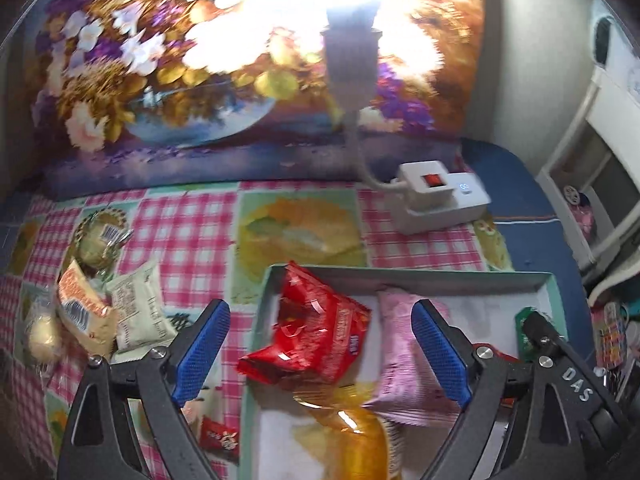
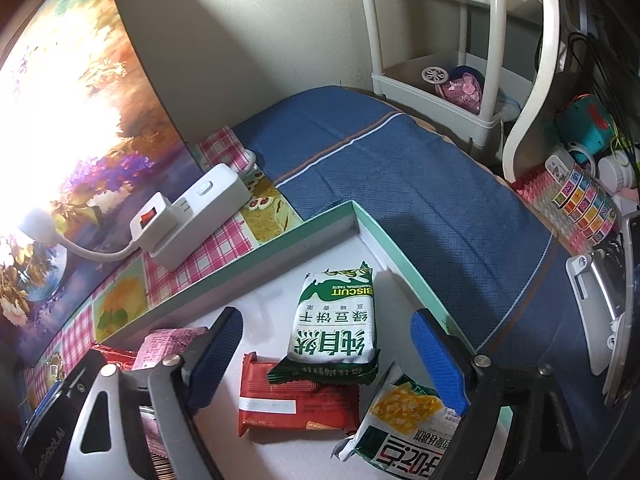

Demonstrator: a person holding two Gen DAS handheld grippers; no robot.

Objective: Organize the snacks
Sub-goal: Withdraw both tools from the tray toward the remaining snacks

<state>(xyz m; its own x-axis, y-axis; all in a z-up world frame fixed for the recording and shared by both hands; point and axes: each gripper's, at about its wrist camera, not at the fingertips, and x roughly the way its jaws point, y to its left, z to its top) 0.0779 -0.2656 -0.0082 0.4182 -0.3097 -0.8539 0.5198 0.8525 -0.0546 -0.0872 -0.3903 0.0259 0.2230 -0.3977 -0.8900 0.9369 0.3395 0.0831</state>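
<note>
A shallow teal-rimmed box (image 1: 400,274) lies on the table. In the left wrist view it holds a red snack bag (image 1: 316,332), a pink packet (image 1: 404,360) and an orange-yellow packet (image 1: 356,440). My left gripper (image 1: 320,356) is open and empty above them. Several loose snack packets (image 1: 100,312) lie on the checked cloth to the left, and a small red candy (image 1: 218,438) lies near the box. In the right wrist view the box (image 2: 256,252) holds a green biscuit packet (image 2: 336,324), a red bar (image 2: 296,404) and a corn snack packet (image 2: 400,420). My right gripper (image 2: 324,356) is open and empty over them.
A white power strip (image 1: 436,200) with a red switch sits behind the box, with a gooseneck lamp (image 1: 352,60) glaring above. A flower painting (image 1: 160,80) stands at the back. A white shelf rack (image 2: 440,92) and cluttered toys (image 2: 580,196) stand right of the blue cloth (image 2: 400,168).
</note>
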